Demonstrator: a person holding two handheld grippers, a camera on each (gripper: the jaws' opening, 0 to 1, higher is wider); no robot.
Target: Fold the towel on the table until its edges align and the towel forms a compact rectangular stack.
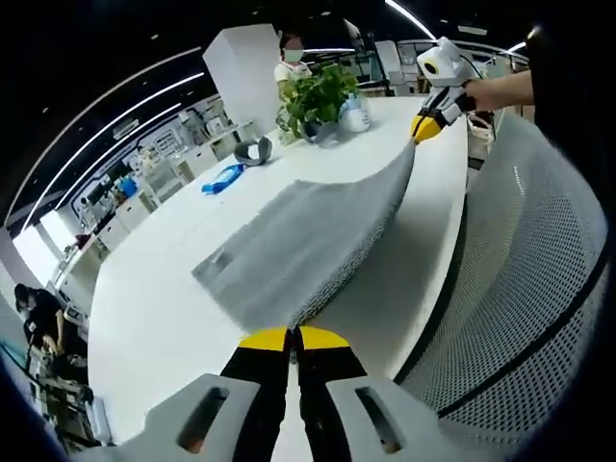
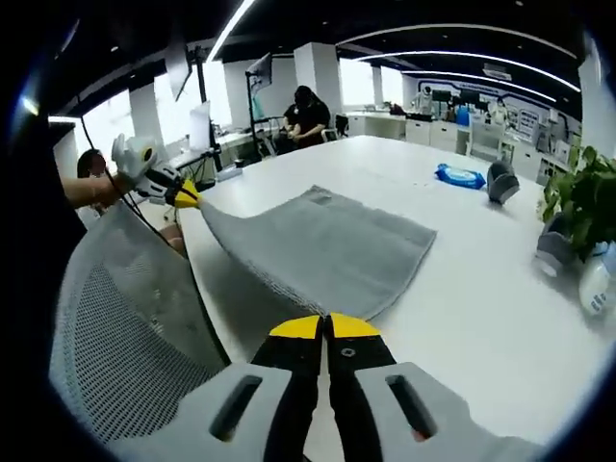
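I see a green plant (image 1: pixel 316 96) in a pot far down the long white table (image 1: pixel 173 289). Next to the plant stands a small white bottle (image 1: pixel 355 114). Near them lie a blue pack (image 1: pixel 222 178) and a gray curved thing (image 1: pixel 254 149); I cannot tell what that one is. A gray chair with lots of little holes (image 1: pixel 539 289) sits at the table's edge. A person in a pale top (image 1: pixel 293 60) stands behind the plant, by a big white pillar (image 1: pixel 241 72). From my right gripper view, a person in dark clothes (image 2: pixel 310 114) sits at a far desk. Long bright lights (image 2: pixel 231 24) run across the dark ceiling.
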